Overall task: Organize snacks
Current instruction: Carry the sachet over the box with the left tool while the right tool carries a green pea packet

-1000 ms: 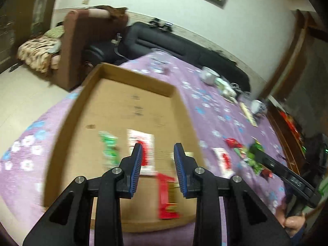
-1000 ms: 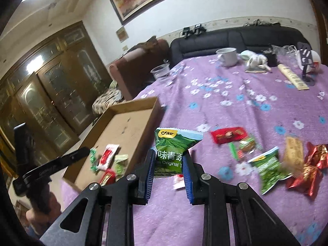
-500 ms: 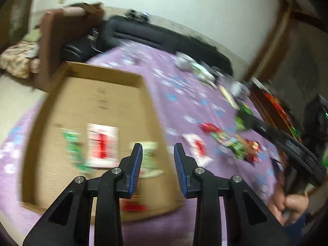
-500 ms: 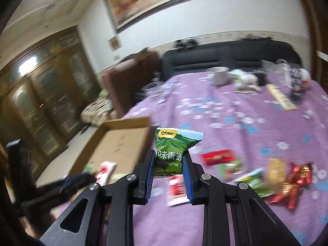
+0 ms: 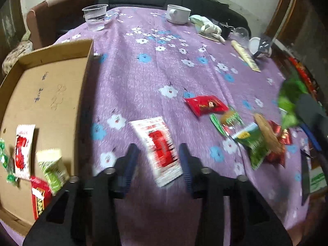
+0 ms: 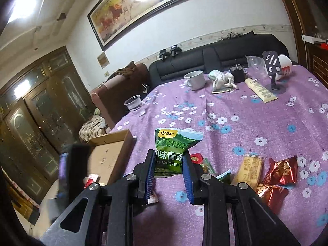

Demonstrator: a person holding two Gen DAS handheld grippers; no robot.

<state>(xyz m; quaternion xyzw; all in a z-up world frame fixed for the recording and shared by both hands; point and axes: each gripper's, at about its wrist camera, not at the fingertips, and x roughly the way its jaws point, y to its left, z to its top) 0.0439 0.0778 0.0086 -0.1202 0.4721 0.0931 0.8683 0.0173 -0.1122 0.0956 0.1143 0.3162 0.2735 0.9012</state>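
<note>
my left gripper [image 5: 157,157] is blurred, jaws just opening either side of a white-and-red packet [image 5: 158,150] on the purple cloth [image 5: 143,78]; a second ago it hung over the cardboard box [image 5: 51,94]. my right gripper [image 6: 167,171] pinches the green snack bag [image 6: 174,153], its bottom hidden

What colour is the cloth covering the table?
Purple, printed with white and blue flowers; the tablecloth shows best from the left wrist.

two close wrist views over one purple tablecloth [image 5: 143,78], cardboard box [image 6: 114,153] shared
</note>
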